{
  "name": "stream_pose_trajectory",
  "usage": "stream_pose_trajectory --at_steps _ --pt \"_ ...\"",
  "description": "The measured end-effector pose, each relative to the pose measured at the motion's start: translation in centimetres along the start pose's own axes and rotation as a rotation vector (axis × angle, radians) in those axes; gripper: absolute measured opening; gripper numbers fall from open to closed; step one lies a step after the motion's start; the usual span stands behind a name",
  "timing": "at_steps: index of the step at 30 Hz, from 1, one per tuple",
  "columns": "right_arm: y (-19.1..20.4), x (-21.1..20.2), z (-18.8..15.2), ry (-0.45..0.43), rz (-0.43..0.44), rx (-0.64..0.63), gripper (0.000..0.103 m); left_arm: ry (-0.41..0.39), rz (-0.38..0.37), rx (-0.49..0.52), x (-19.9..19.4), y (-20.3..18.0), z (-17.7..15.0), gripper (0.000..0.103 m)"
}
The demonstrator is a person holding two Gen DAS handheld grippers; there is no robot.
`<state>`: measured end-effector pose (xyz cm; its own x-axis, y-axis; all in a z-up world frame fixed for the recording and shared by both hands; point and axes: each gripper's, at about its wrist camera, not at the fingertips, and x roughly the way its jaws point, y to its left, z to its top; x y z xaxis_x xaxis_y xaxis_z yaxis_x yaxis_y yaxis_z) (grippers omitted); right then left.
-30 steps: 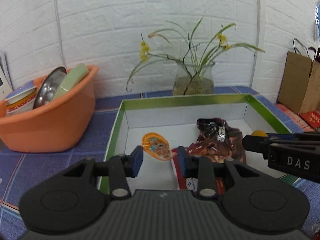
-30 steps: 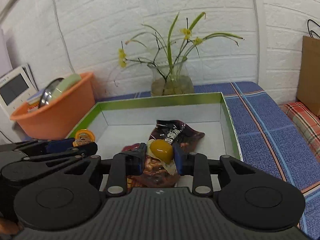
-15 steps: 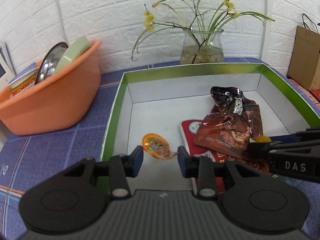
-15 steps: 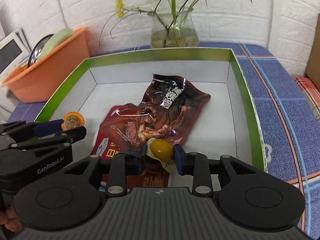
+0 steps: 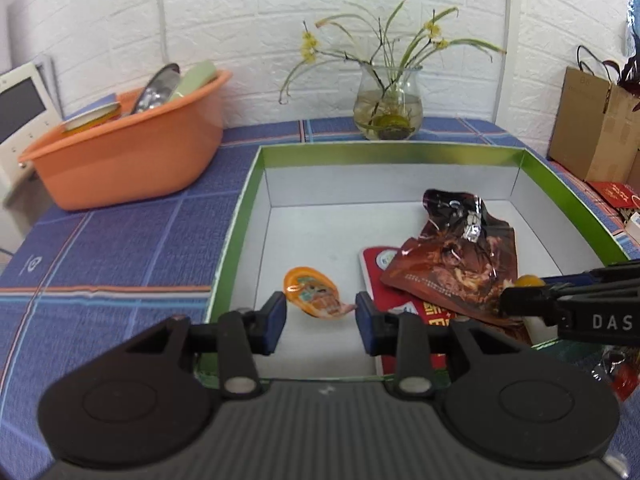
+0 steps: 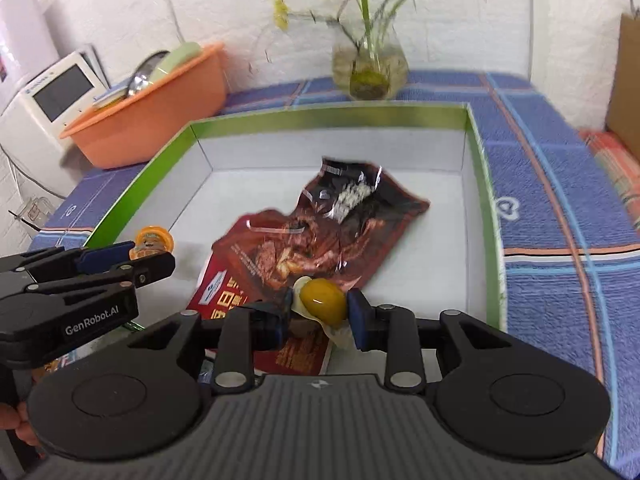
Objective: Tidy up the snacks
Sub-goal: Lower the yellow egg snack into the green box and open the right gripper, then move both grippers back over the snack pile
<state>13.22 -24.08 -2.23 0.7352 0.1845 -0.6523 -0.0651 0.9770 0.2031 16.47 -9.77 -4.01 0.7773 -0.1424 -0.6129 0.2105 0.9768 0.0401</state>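
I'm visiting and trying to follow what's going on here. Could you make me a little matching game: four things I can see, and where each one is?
Things:
1. yellow snack
2. orange snack
3. brown packet
4. metal dish

Places:
A. in the orange basin
B. lying on the red packet
C. between the right tool's fingers
D. just ahead of the left tool

Pairs: 1-C, 2-D, 3-B, 4-A
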Motion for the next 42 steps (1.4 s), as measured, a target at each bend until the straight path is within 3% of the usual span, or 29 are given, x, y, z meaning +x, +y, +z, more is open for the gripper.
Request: stream_pose_trajectory --at_steps 4,7,15,16,17,18,23,31,37,42 --pt "0.7 -3.1 -2.5 -0.238 -0.041 -0.033 0.053 -0.100 0.038 0.009 -2.4 -0.4 -1.4 0.035" --pt "0.9 -3.8 -2.4 -0.336 -0.077 -0.059 0.054 -0.172 0.066 0.055 -3.4 -1.2 -0.8 0.035" --pt "-0.4 0.0 -0.1 -0.262 -0.116 -0.022 0.063 -0.185 0.032 0.067 -1.4 -0.3 0.3 0.038" --pt "-0.4 0.2 -0.1 -0.273 -0.122 -0.033 0.079 -0.185 0.025 0.060 -1.3 -0.2 0.2 0.051" --pt "-0.1 -0.1 -0.5 -0.280 -0.127 -0.045 0.095 -0.189 0.023 0.054 -1.2 0.0 0.1 0.058" --pt "-0.1 -0.4 -0.8 -0.278 -0.119 -0.047 0.103 -0.194 0.022 0.050 -1.2 0.2 0.1 0.058" --pt "0.1 -3.3 -1.7 -0.315 -0.044 -0.002 0.103 -0.204 0.038 0.021 -1.8 0.8 0.1 0.062" --pt "0.9 -10.5 -5.2 -0.483 -0.001 0.039 0.103 -0.273 0.063 0.024 -6.2 1.5 -0.8 0.067" --pt "1.3 -13.6 -9.0 -0.476 0.040 0.055 0.103 -0.295 0.094 -0.020 -11.2 3.9 -3.7 0.069" --pt "0.7 -15.9 -12.6 -0.433 0.173 0.086 0.103 -0.290 0.169 -0.128 -15.9 8.1 -9.0 0.074"
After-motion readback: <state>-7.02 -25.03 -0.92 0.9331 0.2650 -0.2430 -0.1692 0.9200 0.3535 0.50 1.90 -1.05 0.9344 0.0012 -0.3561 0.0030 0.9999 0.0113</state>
